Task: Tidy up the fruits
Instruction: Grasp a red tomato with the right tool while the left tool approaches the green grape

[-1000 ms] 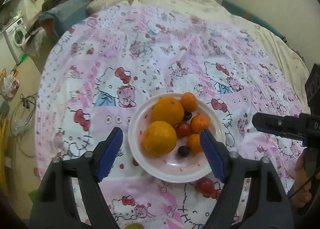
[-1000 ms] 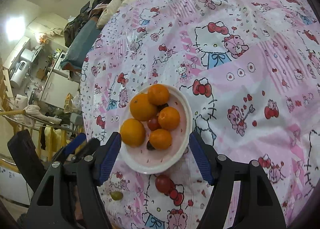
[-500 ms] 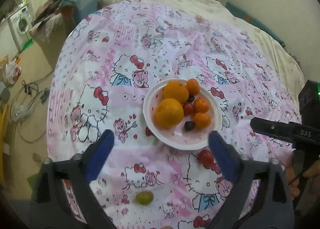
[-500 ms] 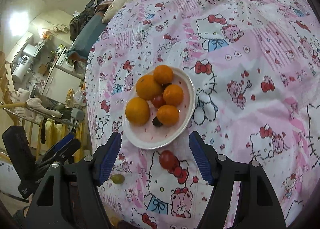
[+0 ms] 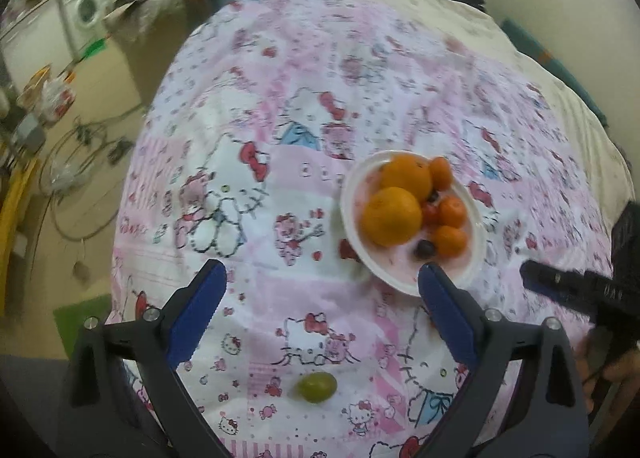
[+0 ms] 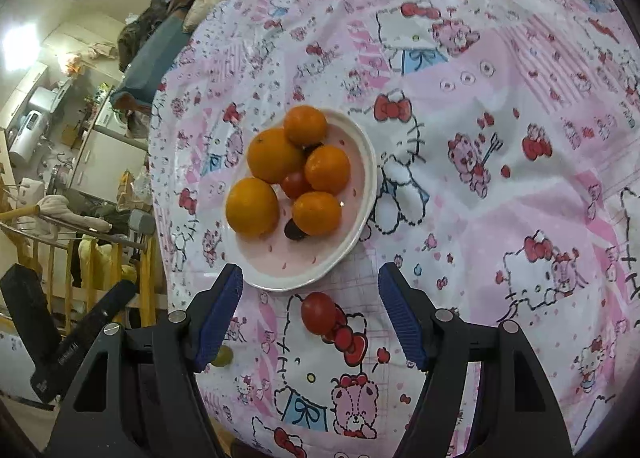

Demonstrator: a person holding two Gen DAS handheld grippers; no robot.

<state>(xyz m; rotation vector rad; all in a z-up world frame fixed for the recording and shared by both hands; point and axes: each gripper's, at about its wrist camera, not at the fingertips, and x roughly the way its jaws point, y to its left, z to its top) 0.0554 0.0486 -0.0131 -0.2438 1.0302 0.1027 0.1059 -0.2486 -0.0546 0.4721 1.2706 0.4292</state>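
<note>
Five round oranges [image 6: 275,155] fill glossy plate [image 6: 362,218].

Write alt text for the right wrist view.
The open right gripper frames a red tomato on a Hello Kitty tablecloth, just short of a white plate of oranges. A green fruit lies at left.

Bare cloth [image 6: 500,218] around crowded plate [image 6: 362,194]
</note>
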